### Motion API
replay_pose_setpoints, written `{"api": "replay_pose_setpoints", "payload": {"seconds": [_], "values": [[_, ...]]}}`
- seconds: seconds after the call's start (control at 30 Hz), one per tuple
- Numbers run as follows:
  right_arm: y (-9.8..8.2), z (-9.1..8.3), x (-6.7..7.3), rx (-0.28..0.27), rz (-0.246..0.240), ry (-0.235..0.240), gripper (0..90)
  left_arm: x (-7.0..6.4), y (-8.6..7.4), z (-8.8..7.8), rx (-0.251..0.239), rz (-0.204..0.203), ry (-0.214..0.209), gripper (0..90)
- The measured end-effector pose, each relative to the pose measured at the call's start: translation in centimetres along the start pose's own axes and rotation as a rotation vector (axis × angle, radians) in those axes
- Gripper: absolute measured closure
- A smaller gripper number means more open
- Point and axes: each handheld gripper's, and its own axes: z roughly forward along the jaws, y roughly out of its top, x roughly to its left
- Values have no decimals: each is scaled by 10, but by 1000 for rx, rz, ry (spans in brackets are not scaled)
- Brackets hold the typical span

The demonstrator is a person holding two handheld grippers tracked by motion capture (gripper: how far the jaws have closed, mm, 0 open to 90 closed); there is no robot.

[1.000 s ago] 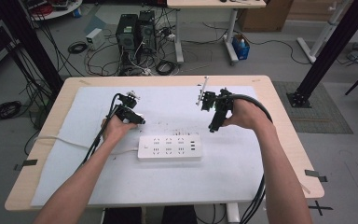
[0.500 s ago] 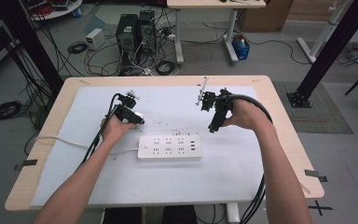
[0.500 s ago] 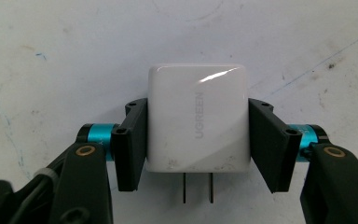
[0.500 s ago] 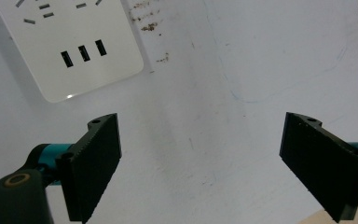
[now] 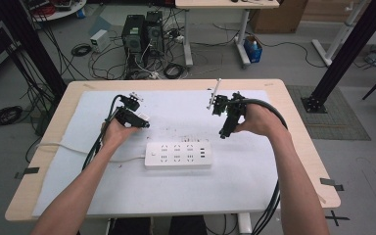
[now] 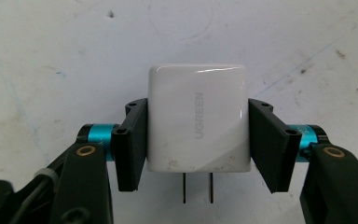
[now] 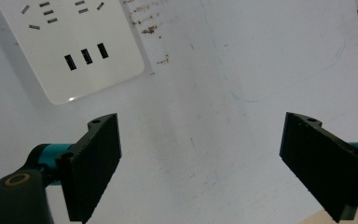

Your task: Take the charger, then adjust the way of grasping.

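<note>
A white UGREEN wall charger [image 6: 186,140] with two flat prongs is pinched between the black jaws of my left gripper [image 6: 199,106], which is shut on it just above the white mat. From above, that gripper [image 5: 144,122] hovers left of centre, behind the white power strip [image 5: 177,154]. My right gripper [image 5: 223,133] is held above the mat to the right of the strip's back edge. Its jaws stand wide open and empty [image 7: 203,123]. The USB end of the power strip [image 7: 74,42] shows at the upper left of the right gripper view.
A white mat [image 5: 254,176] covers most of the wooden table [image 5: 298,112]. The strip's white cord [image 5: 68,147] runs off to the left. Computer towers [image 5: 139,29] and cables lie on the floor beyond the table.
</note>
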Motion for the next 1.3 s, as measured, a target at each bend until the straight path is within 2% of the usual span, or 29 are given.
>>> {"api": "replay_pose_setpoints", "payload": {"seconds": [0.13,0.23,0.37,0.53,0.63,0.73,0.83,0.97,1.13,1.2,1.27,1.3], "values": [[1,-2,1,-4,5,0,120,4,0,-20,-55,12,-18,426],[2,-1,1,-2,9,-6,120,6,-2,-33,-83,38,-30,426],[5,-1,1,-9,14,-9,120,2,-6,-49,-113,95,-28,425],[7,-8,4,-38,31,-8,120,-4,-8,-65,-173,139,-48,425],[7,-16,8,-58,61,-14,119,-13,-10,-74,-209,199,-59,425],[7,-21,10,-82,100,-22,120,-24,-13,-82,-259,282,-62,425],[6,-26,14,-134,161,-2,120,-34,-20,-89,-309,329,-71,425],[9,-29,19,-203,209,33,120,-46,-29,-94,-380,395,-76,425],[21,-33,31,-270,258,81,120,-61,-37,-99,-448,495,-53,425],[25,-36,34,-328,296,116,120,-67,-40,-100,-471,536,-40,425],[28,-38,36,-394,342,170,120,-73,-42,-100,-481,579,-12,425],[29,-38,37,-424,354,193,120,-76,-43,-100,-487,587,0,425]]}}
